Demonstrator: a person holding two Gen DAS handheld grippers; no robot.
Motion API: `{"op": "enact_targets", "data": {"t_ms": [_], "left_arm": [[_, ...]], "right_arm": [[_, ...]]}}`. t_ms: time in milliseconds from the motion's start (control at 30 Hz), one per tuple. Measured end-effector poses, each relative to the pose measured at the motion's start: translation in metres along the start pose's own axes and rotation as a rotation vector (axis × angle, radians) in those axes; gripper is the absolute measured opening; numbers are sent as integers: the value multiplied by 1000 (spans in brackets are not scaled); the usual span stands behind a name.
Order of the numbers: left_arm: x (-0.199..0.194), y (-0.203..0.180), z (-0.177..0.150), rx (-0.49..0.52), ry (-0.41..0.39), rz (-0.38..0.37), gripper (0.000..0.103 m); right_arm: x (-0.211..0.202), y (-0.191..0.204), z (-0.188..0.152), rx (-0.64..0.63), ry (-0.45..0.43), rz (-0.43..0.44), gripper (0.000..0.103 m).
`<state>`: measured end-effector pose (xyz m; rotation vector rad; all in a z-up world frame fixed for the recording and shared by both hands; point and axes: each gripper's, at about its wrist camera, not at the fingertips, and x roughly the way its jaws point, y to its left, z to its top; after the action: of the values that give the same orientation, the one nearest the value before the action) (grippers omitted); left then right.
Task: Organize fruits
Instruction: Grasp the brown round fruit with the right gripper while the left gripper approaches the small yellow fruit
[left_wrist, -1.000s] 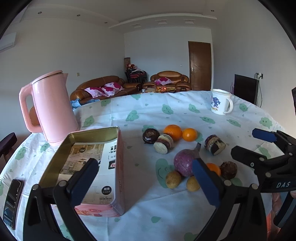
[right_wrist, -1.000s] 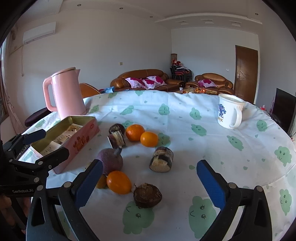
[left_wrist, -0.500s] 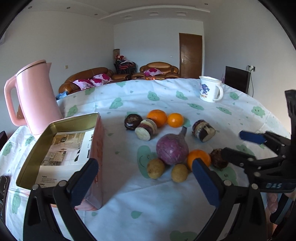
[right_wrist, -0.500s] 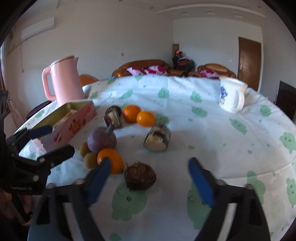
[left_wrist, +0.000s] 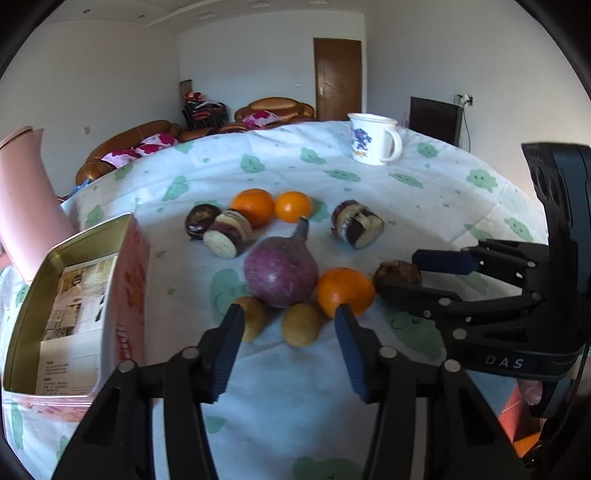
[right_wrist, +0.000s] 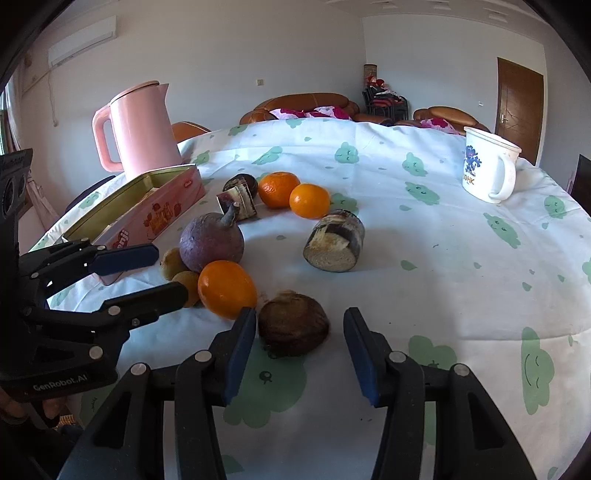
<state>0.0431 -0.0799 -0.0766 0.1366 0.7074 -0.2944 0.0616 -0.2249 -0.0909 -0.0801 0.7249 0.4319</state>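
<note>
On the cloth (right_wrist: 424, 258), the left gripper (left_wrist: 290, 317) gapes around a kiwi (left_wrist: 300, 324), the right gripper (right_wrist: 300, 325) around what seems a brown fruit (right_wrist: 293, 324), neither gripped.

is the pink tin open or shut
Open: the pink tin has no lid on, and its gold inside with a printed leaflet shows; no fruit in it.

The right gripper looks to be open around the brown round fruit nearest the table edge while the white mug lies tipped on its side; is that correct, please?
Not quite. The white mug stands upright, opening upward, as the right wrist view shows. The rest holds: the right gripper is open around the brown round fruit nearest the table edge.
</note>
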Motion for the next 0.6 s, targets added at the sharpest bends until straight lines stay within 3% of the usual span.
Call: {"op": "enact_targets", "data": {"t_ms": [133,267,333,600], "left_arm": [[4,-3,1,11,19,-15,49],[3,-6,1,12,10,-29,40],[4,-6,1,19,19,-33,40],[11,-4,1,11,56,-48,41]], "right_arm": [[4,1,1,-8,22,5,52],[6,1,2,-11,34,17,51],[6,2,1,-14,35,15,46],[6,5,1,-29,40,10,46]]}}
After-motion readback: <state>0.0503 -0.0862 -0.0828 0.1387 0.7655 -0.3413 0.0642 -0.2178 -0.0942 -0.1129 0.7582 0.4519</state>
